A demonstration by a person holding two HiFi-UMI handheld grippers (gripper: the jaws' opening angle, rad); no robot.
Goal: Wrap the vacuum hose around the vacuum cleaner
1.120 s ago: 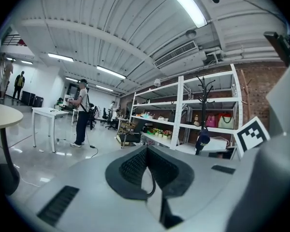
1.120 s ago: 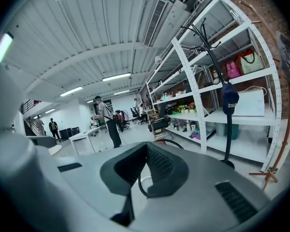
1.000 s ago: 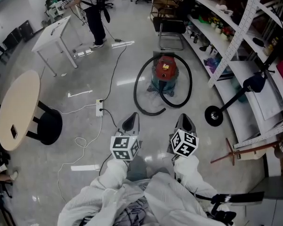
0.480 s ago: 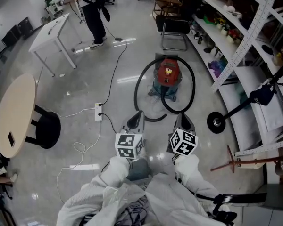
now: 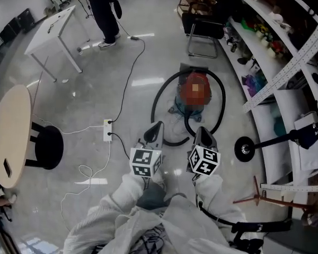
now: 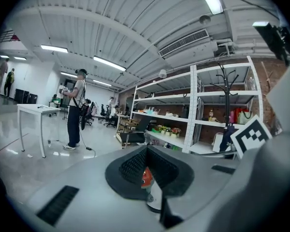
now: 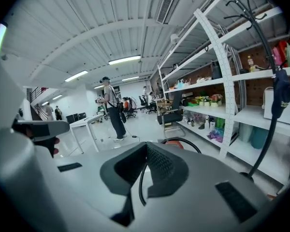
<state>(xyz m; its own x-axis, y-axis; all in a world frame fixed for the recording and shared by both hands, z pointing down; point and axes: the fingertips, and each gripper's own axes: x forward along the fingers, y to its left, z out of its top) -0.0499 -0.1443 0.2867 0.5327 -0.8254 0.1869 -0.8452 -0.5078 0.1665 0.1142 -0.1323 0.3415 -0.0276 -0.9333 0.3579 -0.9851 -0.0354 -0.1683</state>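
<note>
Head view: the vacuum (image 5: 195,91) stands on the floor at 12 o'clock from both grippers, near them but untouched (a mosaic patch covers its red top). The black hose (image 5: 152,107) lies on the floor in a wide loop around the vacuum, not wound on it, with its near bend just ahead of the jaw tips. The left gripper (image 5: 155,131) and right gripper (image 5: 201,135) are held side by side, pointing forward and slightly down at the vacuum. In the left gripper view the left gripper's (image 6: 146,151) jaws are pressed together at the tips with nothing held, and a sliver of the red vacuum shows through the slot below them. In the right gripper view the right gripper's (image 7: 146,149) jaws are likewise pressed together and empty, with the hose arching beyond them. A power strip (image 5: 107,129) lies at 9 o'clock from the left gripper. A white table (image 5: 50,28) stands at 10 o'clock, with a person (image 5: 106,9) beside it at 11. A chair (image 5: 201,25) stands past the vacuum at 12, and shelves (image 5: 286,62) run along the 2 o'clock side.
</note>
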